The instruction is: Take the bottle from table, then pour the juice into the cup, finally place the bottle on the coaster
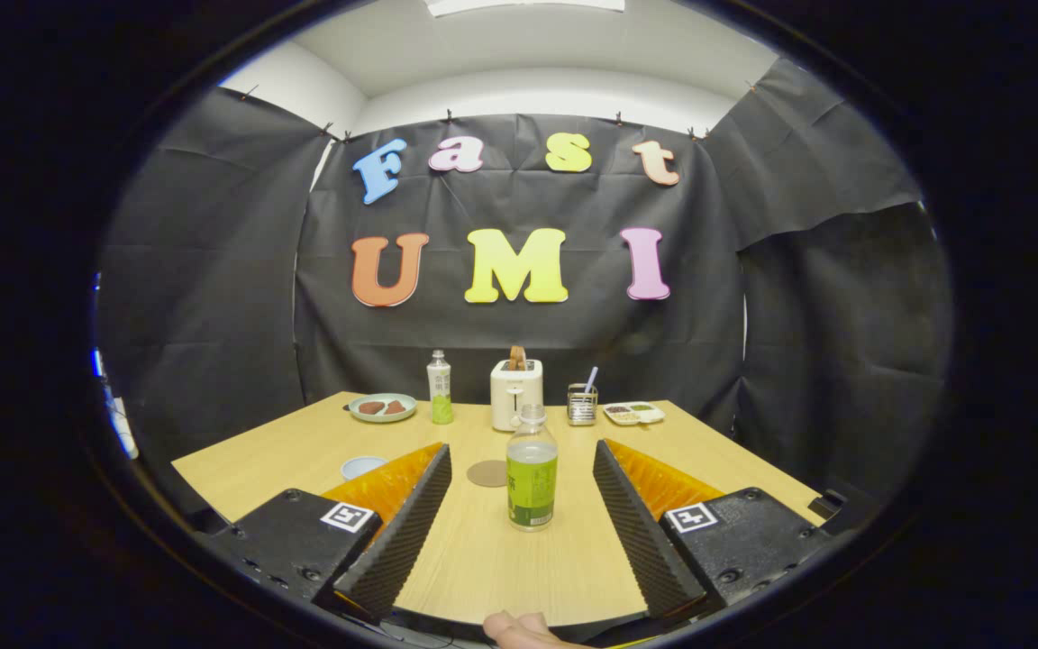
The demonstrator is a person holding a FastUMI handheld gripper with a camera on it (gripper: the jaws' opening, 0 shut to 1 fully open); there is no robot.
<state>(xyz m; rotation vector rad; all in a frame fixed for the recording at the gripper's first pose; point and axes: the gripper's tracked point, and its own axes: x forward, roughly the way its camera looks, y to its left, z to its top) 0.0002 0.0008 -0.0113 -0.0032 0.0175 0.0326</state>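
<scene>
Through the camera on your tool [523, 455], its two fingers stand spread wide and touch nothing. The bottle [532, 469] stands upright on the wooden surface [483, 559] between the fingertips, apart from both of them and a little nearer the right one. Just beyond it, to its left, the round coaster [487, 473] lies flat. The cup [362, 466] sits beside the left finger, partly hidden by it. Farther back you have a plate [382, 407], a second bottle [440, 388], a toaster [515, 393], a wire holder [582, 404] and a small tray [633, 413].
</scene>
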